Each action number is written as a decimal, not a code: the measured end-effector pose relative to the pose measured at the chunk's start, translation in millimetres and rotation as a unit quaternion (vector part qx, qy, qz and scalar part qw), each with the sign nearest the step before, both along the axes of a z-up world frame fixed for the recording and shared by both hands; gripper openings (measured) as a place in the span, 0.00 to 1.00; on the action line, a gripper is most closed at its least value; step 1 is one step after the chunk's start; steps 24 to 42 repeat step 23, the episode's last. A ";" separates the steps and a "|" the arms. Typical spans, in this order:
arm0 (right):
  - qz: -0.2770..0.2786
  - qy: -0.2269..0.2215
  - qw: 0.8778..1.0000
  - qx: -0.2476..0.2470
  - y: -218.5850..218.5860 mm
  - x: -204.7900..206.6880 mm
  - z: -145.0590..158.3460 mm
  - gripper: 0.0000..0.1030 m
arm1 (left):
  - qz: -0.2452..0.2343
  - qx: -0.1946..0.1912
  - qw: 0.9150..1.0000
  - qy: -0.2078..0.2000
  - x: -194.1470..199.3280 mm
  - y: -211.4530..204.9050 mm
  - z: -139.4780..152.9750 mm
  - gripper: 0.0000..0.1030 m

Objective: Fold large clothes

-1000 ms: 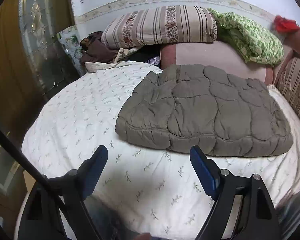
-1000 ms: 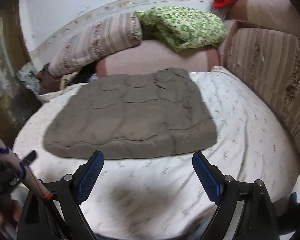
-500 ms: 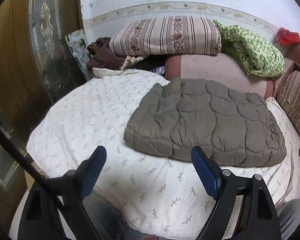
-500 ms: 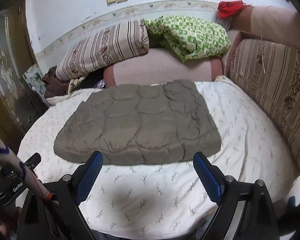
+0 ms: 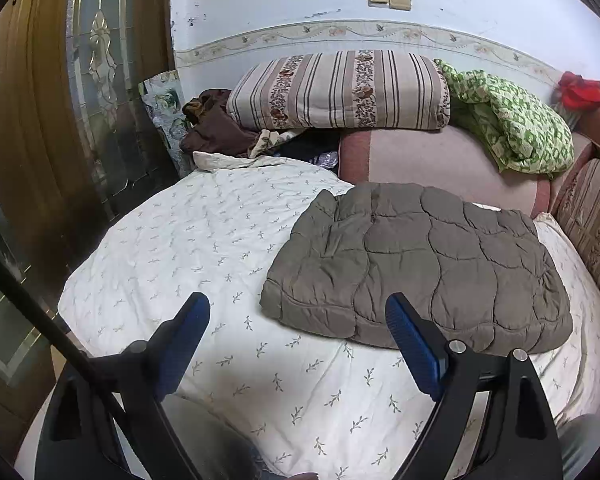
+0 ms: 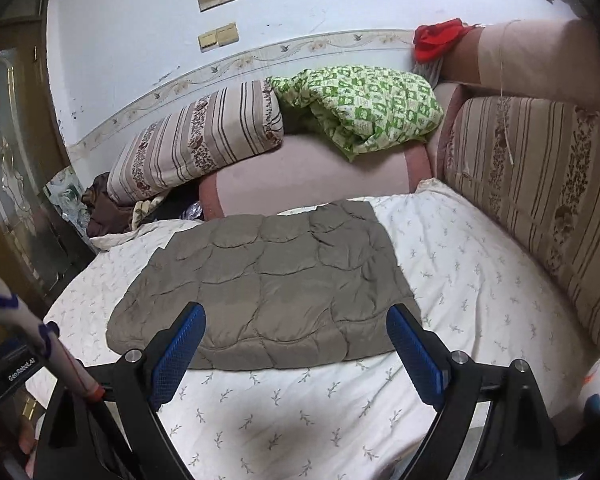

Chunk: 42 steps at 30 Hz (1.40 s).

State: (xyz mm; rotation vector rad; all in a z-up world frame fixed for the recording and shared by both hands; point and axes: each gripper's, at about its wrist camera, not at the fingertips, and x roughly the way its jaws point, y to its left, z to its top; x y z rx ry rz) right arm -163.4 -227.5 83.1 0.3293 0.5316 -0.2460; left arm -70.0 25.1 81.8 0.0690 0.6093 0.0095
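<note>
A grey-brown quilted garment [image 5: 420, 268] lies folded into a flat rectangle on the bed's white leaf-print sheet [image 5: 204, 240]; it also shows in the right wrist view [image 6: 268, 292]. My left gripper [image 5: 298, 320] is open and empty, above the near edge of the bed, short of the garment's front left corner. My right gripper [image 6: 296, 332] is open and empty, in front of the garment's near edge, not touching it.
A striped pillow [image 5: 340, 90], a green patterned blanket [image 5: 512, 120] and a pink bolster [image 5: 440, 160] lie at the head of the bed. Dark clothes [image 5: 216, 128] are piled at the back left. A striped cushion [image 6: 540, 200] lines the right side. A wooden door [image 5: 40, 120] stands left.
Both grippers have pulled back and risen from the bed, so the garment looks smaller and more of the wall shows. The garment has not moved. Both grippers stay open.
</note>
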 end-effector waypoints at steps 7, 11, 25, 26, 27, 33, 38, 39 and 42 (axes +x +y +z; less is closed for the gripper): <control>0.026 0.011 1.000 0.003 8.3 7.7 -2.9 0.92 | -0.012 0.006 1.000 0.007 1.7 -7.9 -4.9 0.86; 0.030 0.024 0.999 -0.003 11.1 12.9 -9.0 0.92 | -0.013 0.005 1.000 0.013 3.0 -8.7 -9.7 0.86; 0.014 0.039 0.999 0.008 -0.6 20.2 -20.4 0.92 | -0.021 0.002 1.000 0.016 10.5 -9.1 -17.3 0.86; 0.014 0.039 0.999 0.008 -0.6 20.2 -20.4 0.92 | -0.021 0.002 1.000 0.016 10.5 -9.1 -17.3 0.86; 0.014 0.039 0.999 0.008 -0.6 20.2 -20.4 0.92 | -0.021 0.002 1.000 0.016 10.5 -9.1 -17.3 0.86; 0.014 0.039 0.999 0.008 -0.6 20.2 -20.4 0.92 | -0.021 0.002 1.000 0.016 10.5 -9.1 -17.3 0.86; 0.014 0.039 0.999 0.008 -0.6 20.2 -20.4 0.92 | -0.021 0.002 1.000 0.016 10.5 -9.1 -17.3 0.86; 0.014 0.039 0.999 0.008 -0.6 20.2 -20.4 0.92 | -0.021 0.002 1.000 0.016 10.5 -9.1 -17.3 0.86; 0.014 0.039 0.999 0.008 -0.6 20.2 -20.4 0.92 | -0.021 0.002 1.000 0.016 10.5 -9.1 -17.3 0.86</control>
